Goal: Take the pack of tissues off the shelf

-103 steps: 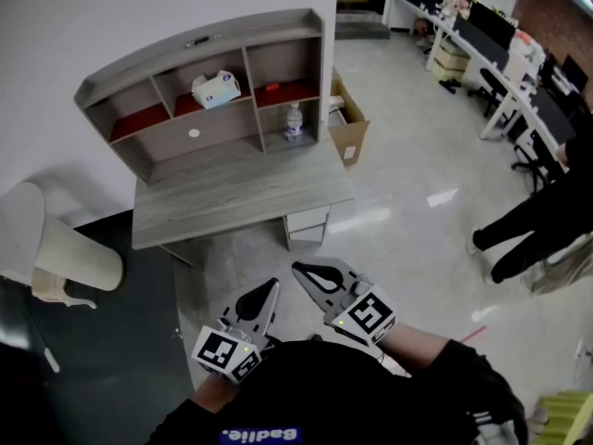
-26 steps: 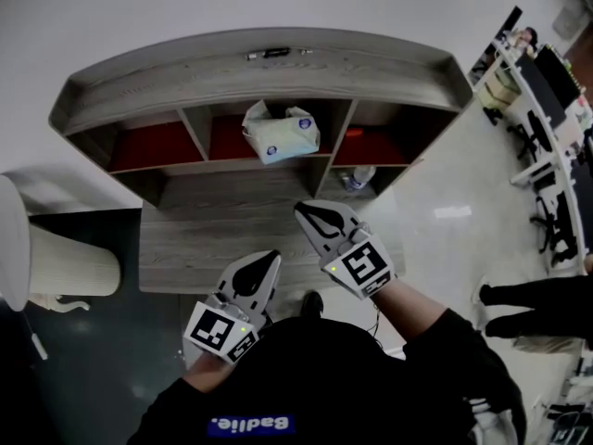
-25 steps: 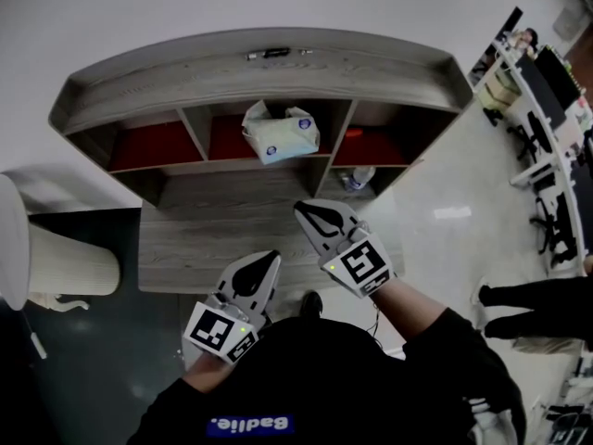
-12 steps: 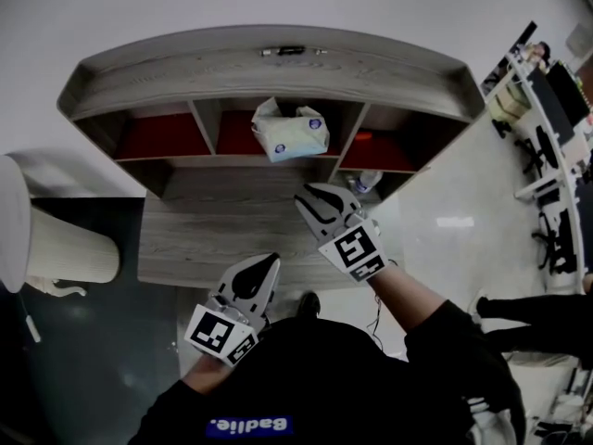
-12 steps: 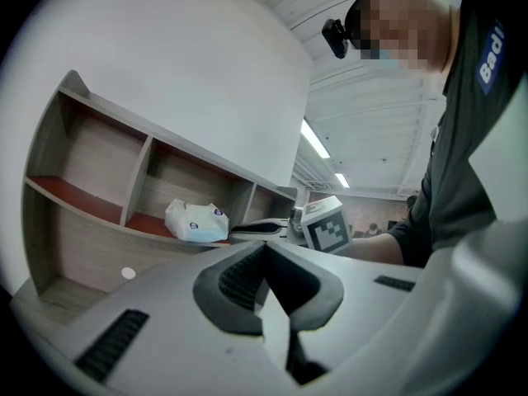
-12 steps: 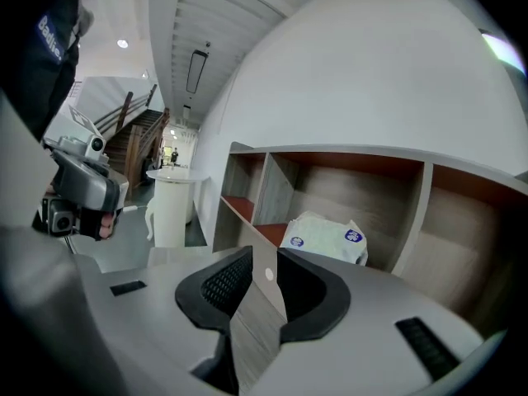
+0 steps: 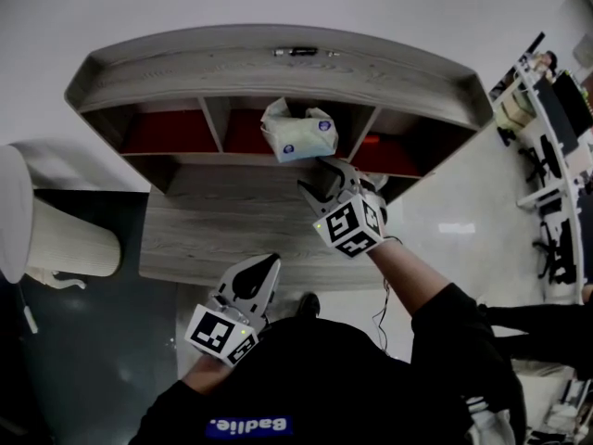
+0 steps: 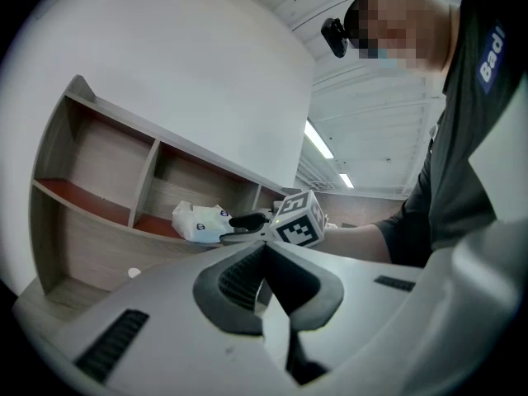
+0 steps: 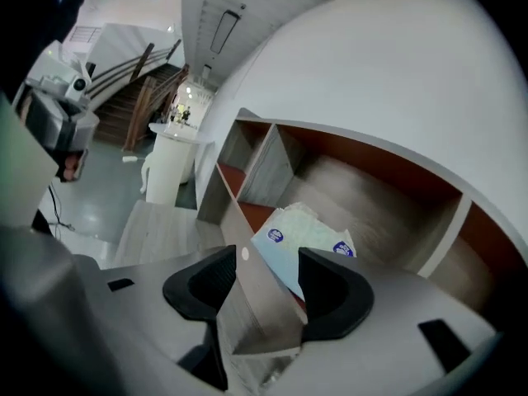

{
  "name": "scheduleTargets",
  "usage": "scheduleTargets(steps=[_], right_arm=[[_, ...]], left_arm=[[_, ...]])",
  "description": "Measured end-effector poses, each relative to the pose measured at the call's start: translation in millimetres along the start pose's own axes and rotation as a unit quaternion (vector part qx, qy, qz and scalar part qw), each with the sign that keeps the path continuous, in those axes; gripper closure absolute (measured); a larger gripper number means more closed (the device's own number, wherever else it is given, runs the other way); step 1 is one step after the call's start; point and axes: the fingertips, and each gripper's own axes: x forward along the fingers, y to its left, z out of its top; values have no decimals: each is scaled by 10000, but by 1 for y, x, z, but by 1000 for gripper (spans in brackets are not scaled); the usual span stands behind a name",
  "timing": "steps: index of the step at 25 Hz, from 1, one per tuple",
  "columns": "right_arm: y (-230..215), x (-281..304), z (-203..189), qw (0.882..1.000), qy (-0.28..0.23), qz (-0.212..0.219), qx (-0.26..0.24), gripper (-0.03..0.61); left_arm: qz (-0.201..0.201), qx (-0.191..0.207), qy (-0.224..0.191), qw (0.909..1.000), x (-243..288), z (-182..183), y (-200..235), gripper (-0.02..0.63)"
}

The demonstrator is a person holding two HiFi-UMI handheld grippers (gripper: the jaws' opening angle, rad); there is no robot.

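White wall backs one wooden desk [image 7: 213,239] carrying one shelf unit [image 7: 185,72]; I count three upper compartments, each with a red floor. Nothing is taken yet, as I read it: the one pack of tissues [image 7: 298,130] sits in the middle compartment, poking out over its front edge. Two grippers are in play. My right gripper [image 7: 318,176] is just below the pack. Its jaws have just been opening and stand spread, with only the shelf's front board and the pack beyond showing between them, and the pads touch nothing. My left gripper [image 7: 262,272] hangs low over the desk's near edge, jaws pressed together on nothing. I judge that closing in, pinching the pack and drawing it out are all left to do. One small dark item [image 7: 295,52] lies on the shelf top, and I cannot tell what it is.
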Motion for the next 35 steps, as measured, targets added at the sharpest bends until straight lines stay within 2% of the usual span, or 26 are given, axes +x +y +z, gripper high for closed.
scheduleTargets(steps=[3,7,12,16,27,35], right_arm=[[-7,13,-2,9973,259,-95,-681,321],[-12,28,-6,9916,549,-152,-1162,310],[-14,40,-9,9750,812,-277,-2048,304],[-17,48,-16,9614,986,-375,-2540,302],[-20,72,-29,9362,1245,-485,-3250,298],[-18,85,-40,9321,1324,-526,-3330,299]], left_arm=[[78,14,-14,10000,-4,2,4,615],[203,26,-29,9998,-10,3,9,615],[328,18,-2,9995,-21,2,14,616],[370,39,5,9993,-25,3,15,615],[439,119,24,9990,-33,7,14,616],[446,154,55,9989,-37,7,10,615]])
